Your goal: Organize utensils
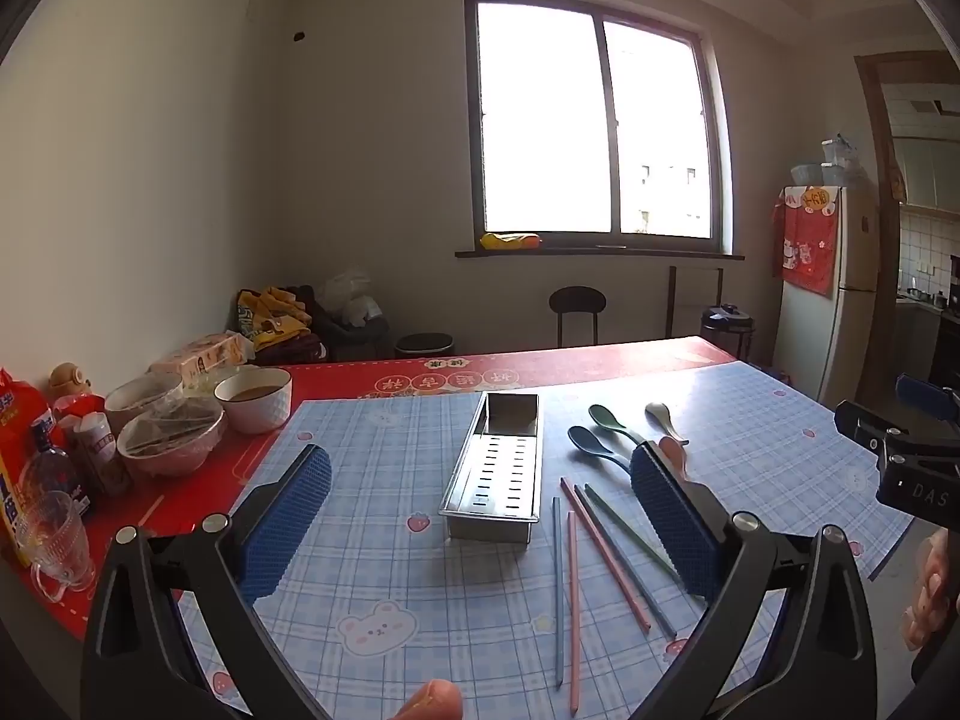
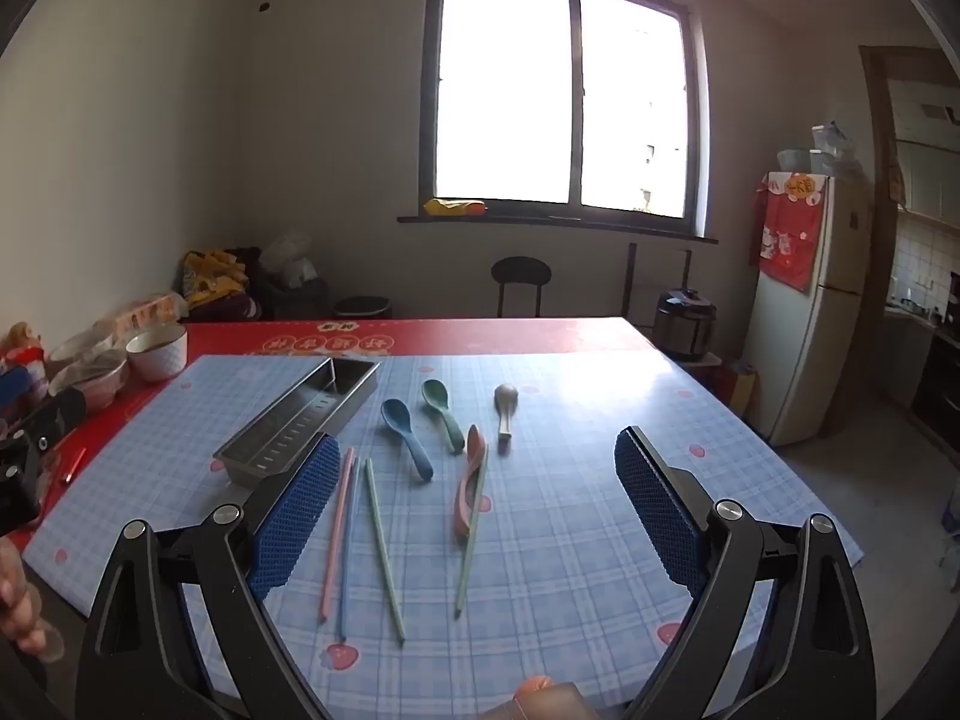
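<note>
A steel utensil tray (image 1: 492, 468) (image 2: 300, 420) lies empty on the blue checked mat (image 1: 372, 546). To its right lie a blue spoon (image 1: 591, 444) (image 2: 405, 432), a green spoon (image 1: 606, 418) (image 2: 444, 411), a beige spoon (image 1: 663, 417) (image 2: 505, 408) and a pink spoon (image 2: 471, 480). Several coloured chopsticks (image 1: 603, 552) (image 2: 384, 552) lie loose nearer to me. My left gripper (image 1: 480, 468) hovers open before the tray, holding nothing. My right gripper (image 2: 478, 453) hovers open above the spoons and chopsticks, also holding nothing.
Bowls (image 1: 252, 399), a covered dish (image 1: 171, 441), a bottle (image 1: 54, 468), a glass cup (image 1: 54, 540) and packets crowd the red cloth at the left. Behind the table stand a chair (image 2: 521, 282), a rice cooker (image 2: 684, 324) and a fridge (image 2: 804, 300).
</note>
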